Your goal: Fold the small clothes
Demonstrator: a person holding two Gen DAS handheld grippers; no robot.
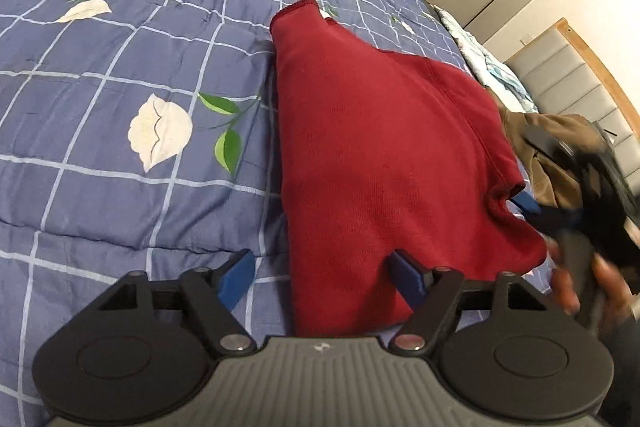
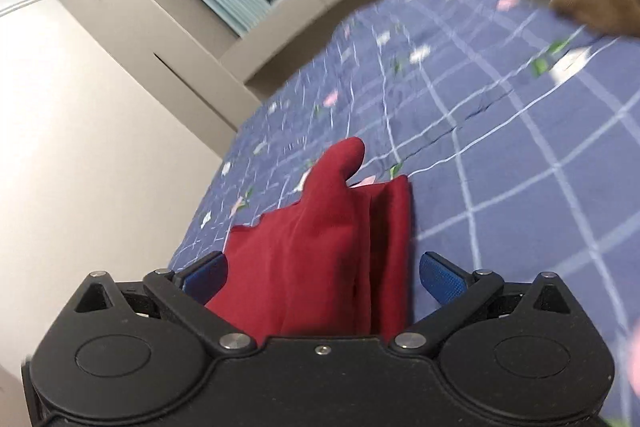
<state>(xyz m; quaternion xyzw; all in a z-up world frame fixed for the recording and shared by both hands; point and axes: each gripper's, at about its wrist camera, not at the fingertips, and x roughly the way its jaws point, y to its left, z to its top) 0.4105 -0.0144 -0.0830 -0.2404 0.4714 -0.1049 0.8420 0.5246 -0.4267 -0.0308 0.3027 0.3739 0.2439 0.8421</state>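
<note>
A dark red garment [image 1: 372, 163] lies folded lengthwise on the blue quilted bedspread [image 1: 120, 59]. My left gripper [image 1: 324, 279] is open at the garment's near edge; its left finger is over the quilt and its right finger touches the cloth. My right gripper [image 2: 324, 275] is open, with the red garment [image 2: 320, 251] lying between its blue fingers. In the left wrist view the right gripper [image 1: 532, 207] shows at the garment's right corner, blurred, held by a hand.
A brown garment [image 1: 560, 151] lies on the bed to the right of the red one, with light blue patterned cloth [image 1: 492, 67] behind it. A padded headboard [image 1: 576, 83] and beige cupboards [image 2: 132, 27] border the bed.
</note>
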